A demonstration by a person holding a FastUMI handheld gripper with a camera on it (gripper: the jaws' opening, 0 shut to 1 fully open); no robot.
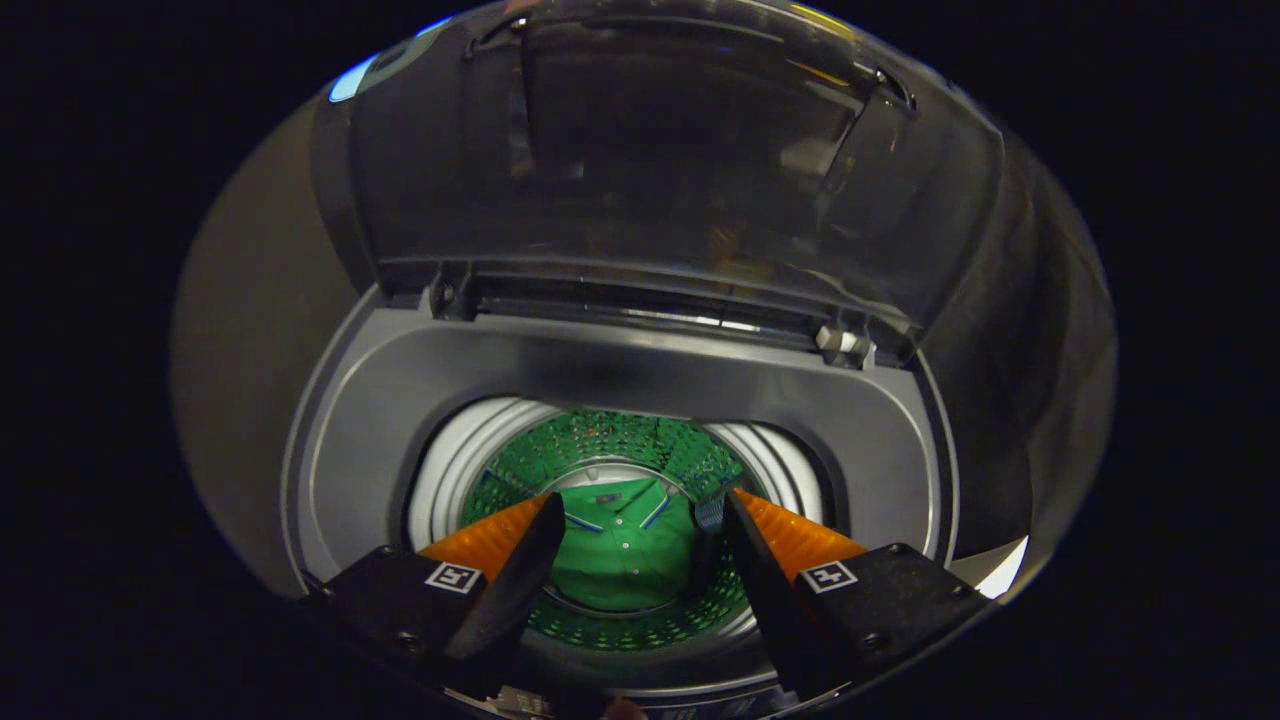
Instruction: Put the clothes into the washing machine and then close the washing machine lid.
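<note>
I look straight down into a top-loading washing machine (pixel 380 400) with a grey top rim. A green polo shirt (pixel 625 550) with a blue-trimmed collar lies at the bottom of the perforated steel drum (pixel 600 445), which glows green from it. My gripper (pixel 640 500) hangs over the drum mouth, open, with nothing between the fingers; the shirt lies well below and between them. The transparent dark lid (pixel 660 150) stands raised behind the opening, hinged at the back edge of the rim.
The lid's hinge (pixel 845 342) sits at the back right of the rim. The white inner ring (pixel 450 470) of the tub surrounds the drum mouth. Dim booth surroundings lie to both sides of the machine.
</note>
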